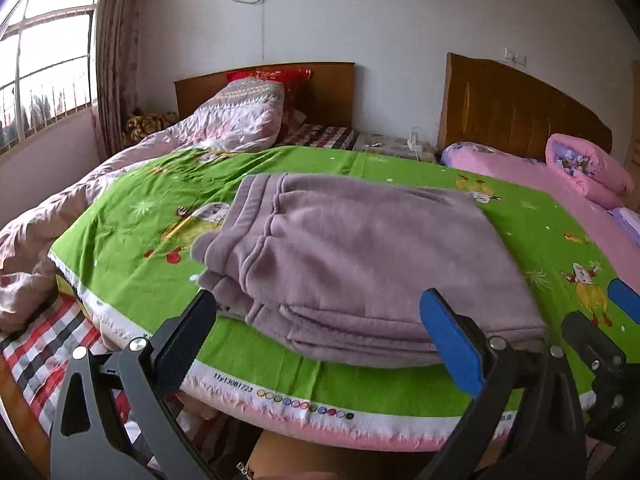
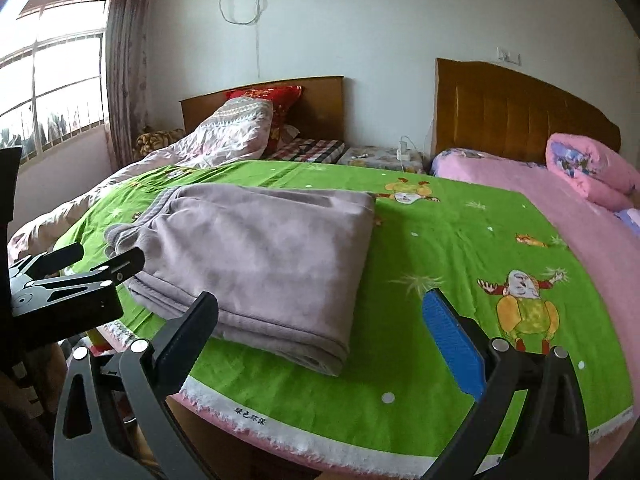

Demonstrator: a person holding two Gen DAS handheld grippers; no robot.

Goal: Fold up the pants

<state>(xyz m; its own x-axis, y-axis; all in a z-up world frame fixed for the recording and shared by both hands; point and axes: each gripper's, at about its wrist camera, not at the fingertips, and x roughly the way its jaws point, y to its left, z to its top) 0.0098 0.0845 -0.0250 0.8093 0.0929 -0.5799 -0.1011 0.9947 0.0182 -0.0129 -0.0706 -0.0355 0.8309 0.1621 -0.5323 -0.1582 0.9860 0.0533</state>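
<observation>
Hovering both grippers spread, empty | folded mauve fleece pants (image 1: 360, 264) ahead of my left gripper (image 1: 320, 336), left of my right gripper (image 2: 320, 336) | soft, thick, light; I'd pinch stacked near edge.

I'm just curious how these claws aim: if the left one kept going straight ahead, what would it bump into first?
Most likely the folded purple pants. The open left gripper points straight at their near edge on the green sheet, though depth is hard to judge.

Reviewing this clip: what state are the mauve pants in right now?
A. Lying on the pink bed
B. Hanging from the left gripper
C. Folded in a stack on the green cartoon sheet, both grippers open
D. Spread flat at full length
C: the mauve pants lie folded in layers on the green cartoon sheet, and the left gripper and right gripper are both open, gripping nothing.
</observation>
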